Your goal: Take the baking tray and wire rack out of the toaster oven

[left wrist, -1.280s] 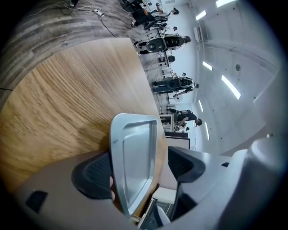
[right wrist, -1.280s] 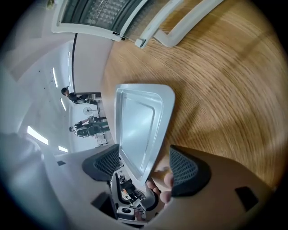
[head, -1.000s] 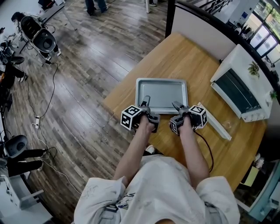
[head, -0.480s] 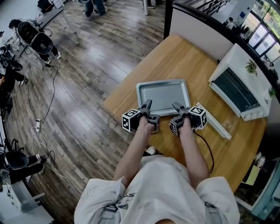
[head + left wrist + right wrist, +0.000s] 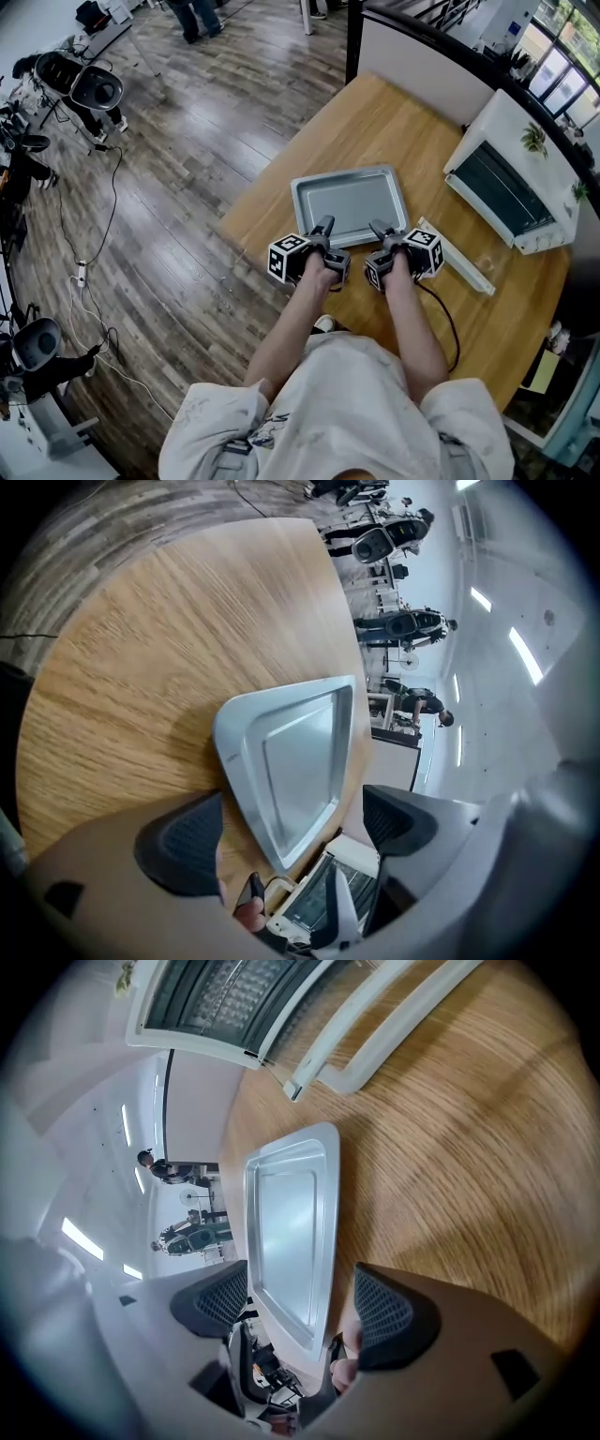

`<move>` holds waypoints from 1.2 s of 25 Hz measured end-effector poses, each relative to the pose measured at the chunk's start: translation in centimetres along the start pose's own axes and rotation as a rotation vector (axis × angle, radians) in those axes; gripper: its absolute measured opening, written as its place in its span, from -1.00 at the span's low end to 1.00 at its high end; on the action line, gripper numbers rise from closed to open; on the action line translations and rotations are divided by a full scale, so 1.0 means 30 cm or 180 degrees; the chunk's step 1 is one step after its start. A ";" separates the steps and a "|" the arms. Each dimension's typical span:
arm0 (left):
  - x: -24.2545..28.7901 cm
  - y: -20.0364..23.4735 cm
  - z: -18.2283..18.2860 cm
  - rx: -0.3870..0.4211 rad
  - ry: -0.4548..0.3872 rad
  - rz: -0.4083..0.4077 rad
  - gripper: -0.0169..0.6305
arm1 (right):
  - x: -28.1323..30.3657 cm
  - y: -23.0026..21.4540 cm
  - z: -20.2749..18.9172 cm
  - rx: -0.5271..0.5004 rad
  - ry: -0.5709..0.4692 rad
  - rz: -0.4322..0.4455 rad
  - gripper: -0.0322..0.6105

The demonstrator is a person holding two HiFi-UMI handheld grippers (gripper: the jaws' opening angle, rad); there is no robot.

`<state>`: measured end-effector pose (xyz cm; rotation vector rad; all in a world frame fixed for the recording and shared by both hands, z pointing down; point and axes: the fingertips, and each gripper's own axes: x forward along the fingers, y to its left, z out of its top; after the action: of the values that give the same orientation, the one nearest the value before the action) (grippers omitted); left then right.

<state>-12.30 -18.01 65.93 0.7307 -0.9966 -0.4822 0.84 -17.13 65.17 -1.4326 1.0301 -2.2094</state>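
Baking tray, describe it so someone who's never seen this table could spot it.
Start at the wooden table with the white toaster oven at one edge. The baking tray lies flat mid-table: the only silver metal thing there, shallow, rectangular and empty.

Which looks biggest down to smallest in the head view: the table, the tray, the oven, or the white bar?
1. Table, by far the largest.
2. Oven and tray look about alike. The oven sits at the picture's warped edge, so I won't rank them.
3. White bar, the smallest.
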 end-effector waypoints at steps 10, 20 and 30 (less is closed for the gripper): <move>-0.023 -0.045 -0.074 0.0435 0.0221 -0.0097 0.49 | -0.088 -0.011 0.030 0.0093 -0.0227 0.0157 0.24; 0.011 -0.265 -0.335 0.1028 0.0889 -0.0645 0.49 | -0.410 0.038 0.201 0.0661 -0.0950 0.1093 0.24; 0.070 -0.405 -0.773 0.1559 0.1968 -0.1454 0.48 | -0.826 -0.048 0.424 0.0970 -0.2093 0.2037 0.21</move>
<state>8.65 -19.96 50.19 1.4605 -0.3503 -0.3634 23.43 -6.31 52.90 -1.3028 0.7298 -1.2470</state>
